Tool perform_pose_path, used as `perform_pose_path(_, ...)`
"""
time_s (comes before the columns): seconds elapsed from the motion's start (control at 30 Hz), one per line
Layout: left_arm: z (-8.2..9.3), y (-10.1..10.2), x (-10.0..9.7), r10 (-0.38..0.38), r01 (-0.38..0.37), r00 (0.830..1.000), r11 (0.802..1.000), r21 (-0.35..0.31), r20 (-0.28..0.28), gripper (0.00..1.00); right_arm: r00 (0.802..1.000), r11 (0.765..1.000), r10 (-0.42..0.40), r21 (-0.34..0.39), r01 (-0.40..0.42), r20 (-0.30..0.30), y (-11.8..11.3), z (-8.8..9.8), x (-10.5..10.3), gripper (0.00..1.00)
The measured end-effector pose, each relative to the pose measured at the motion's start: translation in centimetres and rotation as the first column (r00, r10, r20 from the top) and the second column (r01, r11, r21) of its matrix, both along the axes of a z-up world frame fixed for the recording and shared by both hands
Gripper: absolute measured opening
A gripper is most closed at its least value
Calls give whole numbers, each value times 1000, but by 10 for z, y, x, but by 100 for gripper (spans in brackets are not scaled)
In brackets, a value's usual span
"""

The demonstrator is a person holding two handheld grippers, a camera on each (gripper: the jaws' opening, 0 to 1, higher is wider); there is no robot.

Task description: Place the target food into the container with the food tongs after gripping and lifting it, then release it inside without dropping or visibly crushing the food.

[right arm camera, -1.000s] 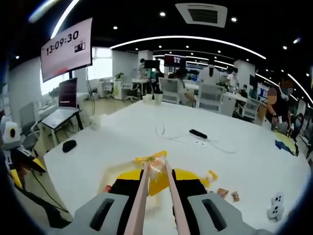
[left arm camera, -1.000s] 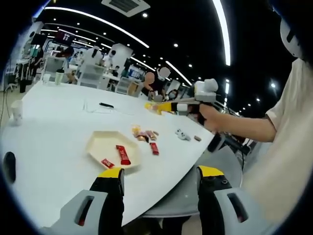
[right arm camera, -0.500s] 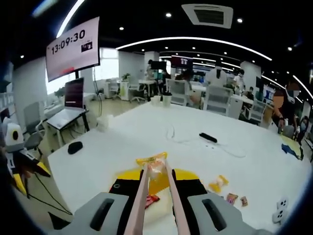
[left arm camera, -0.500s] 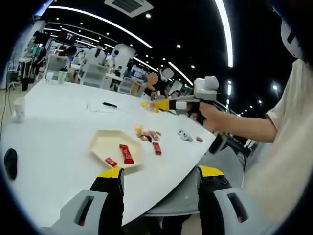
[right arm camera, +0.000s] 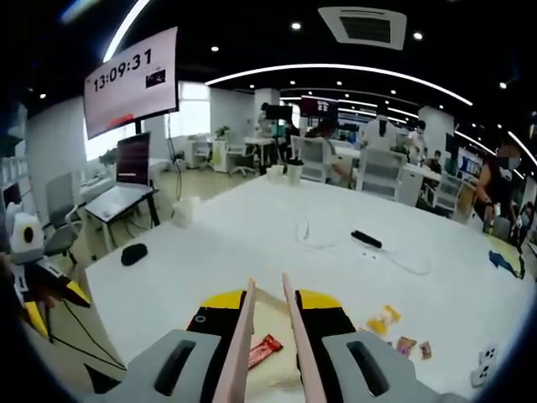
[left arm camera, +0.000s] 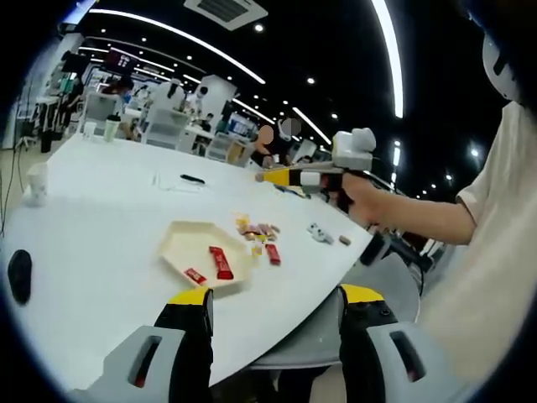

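Note:
My right gripper (right arm camera: 270, 300) is shut on a pair of pale food tongs (right arm camera: 267, 311). The tong tips stand slightly apart with nothing between them. Below them lies the cream tray (right arm camera: 267, 332), with a red bar (right arm camera: 265, 351) in it. In the left gripper view the tray (left arm camera: 180, 243) holds two red bars (left arm camera: 221, 262). There, the right gripper (left arm camera: 284, 177) and the tongs (left arm camera: 262, 177) hang high above the table in a person's hand. Several small wrapped snacks (left arm camera: 260, 231) lie beside the tray. My left gripper (left arm camera: 275, 302) is open and empty, off the table's near edge.
On the white table (left arm camera: 101, 210) lie a black remote with a cable (right arm camera: 366, 238), a black mouse (right arm camera: 133, 253), a paper cup (left arm camera: 35, 183) and a small white part (left arm camera: 315, 232). Loose snacks (right arm camera: 382, 317) sit right of the tray. People, desks and chairs stand beyond.
The yellow packet that sat between the tong tips half a second ago is gone from them. The right gripper view has moved forward, so the tray now lies under the tongs.

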State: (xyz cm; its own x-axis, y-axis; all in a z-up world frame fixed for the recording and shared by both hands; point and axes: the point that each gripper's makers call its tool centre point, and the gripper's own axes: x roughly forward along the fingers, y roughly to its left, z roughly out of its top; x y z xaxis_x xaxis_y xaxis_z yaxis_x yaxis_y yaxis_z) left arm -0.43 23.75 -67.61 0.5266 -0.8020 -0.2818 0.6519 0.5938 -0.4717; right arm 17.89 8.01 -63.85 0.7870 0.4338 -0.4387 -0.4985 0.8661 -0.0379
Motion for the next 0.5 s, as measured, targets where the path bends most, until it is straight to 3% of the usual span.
perform_pose_path(0.17,0,-1,-1,-4,4,1000,1000,1,-3,60,1000,1000,-4,7,4,4,-2,5,-3,22)
perform_pose_path(0.33,-2,-3,-2,-14,14,1000,1000,3,-5,60,1000,1000,-27,-13,27,14,-19,8,-4,24)
perform_pose_path(0.43,-1,-5,-4,-19,19,1000,1000,4,-3,60,998,992,-44,-123,39,-42,-46,-19,-10,25)
perform_pose_path(0.5,-1,-5,-6,-21,21,1000,1000,6,-6,60,992,989,-67,-141,51,-107,-64,-44,-19,25)
